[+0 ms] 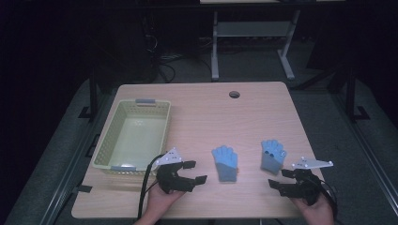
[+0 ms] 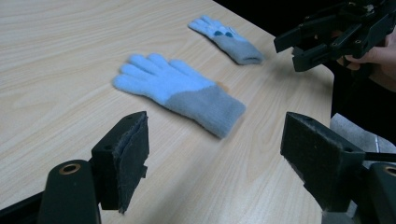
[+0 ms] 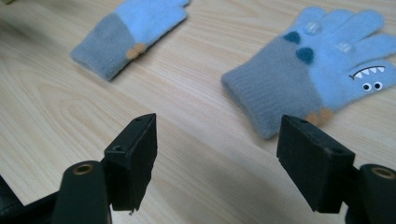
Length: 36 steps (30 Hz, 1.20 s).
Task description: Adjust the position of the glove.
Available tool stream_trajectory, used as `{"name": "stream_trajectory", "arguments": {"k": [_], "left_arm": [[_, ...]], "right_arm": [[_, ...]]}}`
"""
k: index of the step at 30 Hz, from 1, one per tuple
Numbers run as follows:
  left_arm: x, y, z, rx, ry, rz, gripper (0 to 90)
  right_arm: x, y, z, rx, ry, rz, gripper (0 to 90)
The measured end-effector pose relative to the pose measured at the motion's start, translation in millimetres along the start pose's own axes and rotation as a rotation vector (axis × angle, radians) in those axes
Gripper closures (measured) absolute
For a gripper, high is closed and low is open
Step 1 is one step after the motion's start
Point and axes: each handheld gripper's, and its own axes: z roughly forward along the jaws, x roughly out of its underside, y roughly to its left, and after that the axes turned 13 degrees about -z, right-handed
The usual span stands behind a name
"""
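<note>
Both the left gripper (image 1: pixel 196 171) and right gripper (image 1: pixel 280 179) are held agape, empty, near two blue gloves (image 1: pixel 225 161), right of the basket (image 1: pixel 109 140).

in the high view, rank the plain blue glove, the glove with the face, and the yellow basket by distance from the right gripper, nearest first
1. Blue and grey knit glove with the face, just ahead of the right gripper.
2. Plain blue and grey knit glove, mid-table.
3. Pale yellow plastic basket, far left side.

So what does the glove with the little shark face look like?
The shark glove is fuzzy knit, light blue at the fingers with a grey cuff. It has white teeth, two eyes, dark blue fins and small orange bits. It lies flat on the wooden table, cuff toward the right gripper, which is open. Nothing but the table touches it.
</note>
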Motion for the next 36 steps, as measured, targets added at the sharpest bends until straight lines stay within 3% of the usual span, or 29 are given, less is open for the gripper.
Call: {"name": "stream_trajectory", "arguments": {"k": [7, 11, 17, 21, 29, 33, 36], "left_arm": [[-0.2, 3.7, 2.4, 0.004, 0.003, -0.019, 23.4], [0.0, 0.5, 1.5, -0.007, -0.004, 0.002, 23.4], [2.1, -0.2, -1.6, -0.014, -0.010, -0.006, 23.4], [1.0, -2.4, -4.1, -0.017, -0.020, 0.010, 23.5], [-0.6, 4.3, -6.5, -0.022, -0.039, -0.016, 23.4], [-1.5, 4.5, -6.8, -0.026, -0.031, -0.011, 23.5], [-0.9, 4.5, -7.1, -0.026, -0.034, -0.011, 23.6]], "right_arm": [[-2.2, -5.2, 0.4, 0.000, 0.000, 0.006, 28.5], [-4.4, -5.8, 1.0, 0.009, 0.002, 0.017, 27.3], [-12.8, -5.3, -3.0, 0.017, -0.013, -0.014, 27.4], [-26.4, -7.9, -5.5, 0.020, -0.028, -0.022, 25.2], [-45.5, -17.6, -3.3, 0.008, 0.011, -0.049, 23.4], [-58.5, -27.1, 4.2, -0.032, 0.059, -0.046, 23.6], [-65.3, -30.4, 6.7, -0.032, 0.088, -0.045, 24.7]]}}
